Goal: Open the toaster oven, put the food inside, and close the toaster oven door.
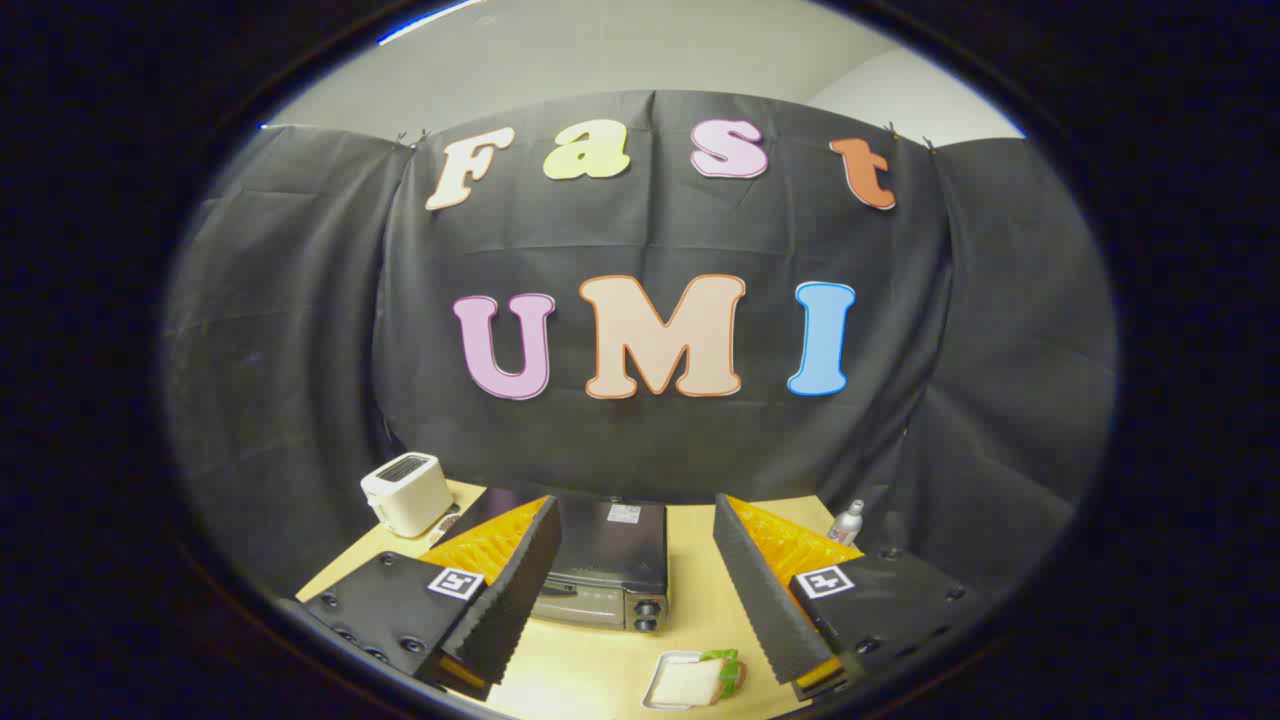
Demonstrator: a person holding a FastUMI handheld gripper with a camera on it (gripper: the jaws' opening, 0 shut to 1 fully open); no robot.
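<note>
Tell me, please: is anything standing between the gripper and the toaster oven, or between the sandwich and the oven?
Nothing visible blocks either path. The gripper is open, and the toaster oven sits just ahead, between its fingers, door closed. The sandwich on its small tray lies on the table in front of the oven. The closed door itself must be opened first.

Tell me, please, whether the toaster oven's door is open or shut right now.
Shut: the toaster oven shows its front panel standing upright and flush. The gripper hangs above it, jaws wide open, empty.
</note>
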